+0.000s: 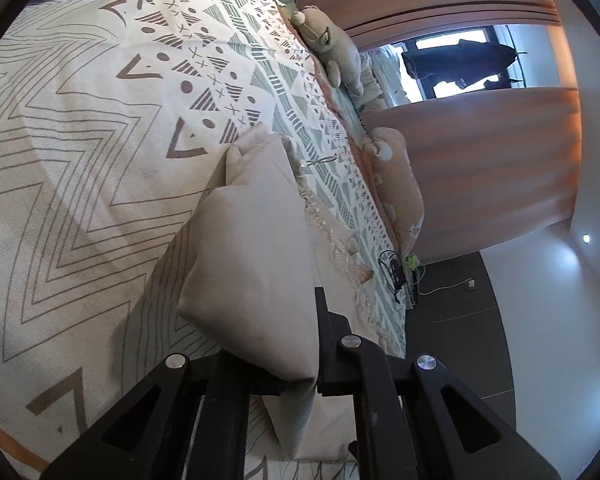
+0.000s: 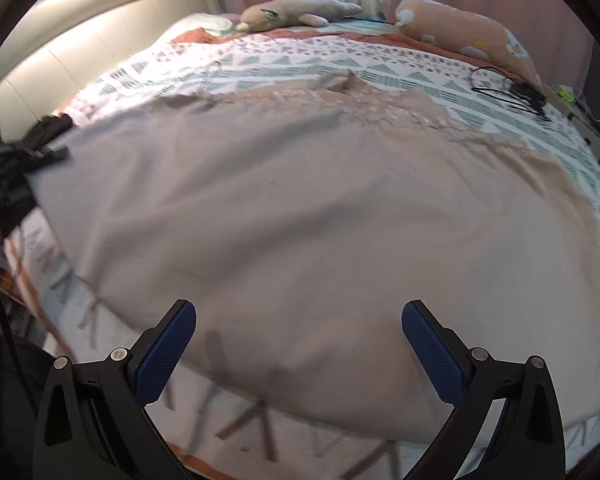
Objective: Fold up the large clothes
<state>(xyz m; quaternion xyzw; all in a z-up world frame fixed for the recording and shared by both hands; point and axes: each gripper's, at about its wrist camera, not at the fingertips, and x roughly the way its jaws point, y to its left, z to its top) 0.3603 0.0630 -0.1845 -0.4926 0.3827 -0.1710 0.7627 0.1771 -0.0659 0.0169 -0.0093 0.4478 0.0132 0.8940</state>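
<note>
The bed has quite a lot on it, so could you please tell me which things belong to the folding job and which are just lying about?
For the job:
beige garment
left gripper, shut on its edge
right gripper, open

Lying about:
plush toy
orange bolster
black cable
patterned bedspread

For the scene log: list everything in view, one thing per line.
garment: one, beige, spread over the bed, lace along its far edge, one fold pinched by the left gripper
bedspread: one, white with grey and green patterns, covers the bed
headboard: one, cream, padded, far left
plush toy: one, tan, far edge of bed
bolster: one, peach, far right edge of bed
cables: a black tangle, right side of bed
curtains: pink, beyond the bed
left gripper: black, shut on the garment
right gripper: black with blue pads, open above the garment's near edge
</note>
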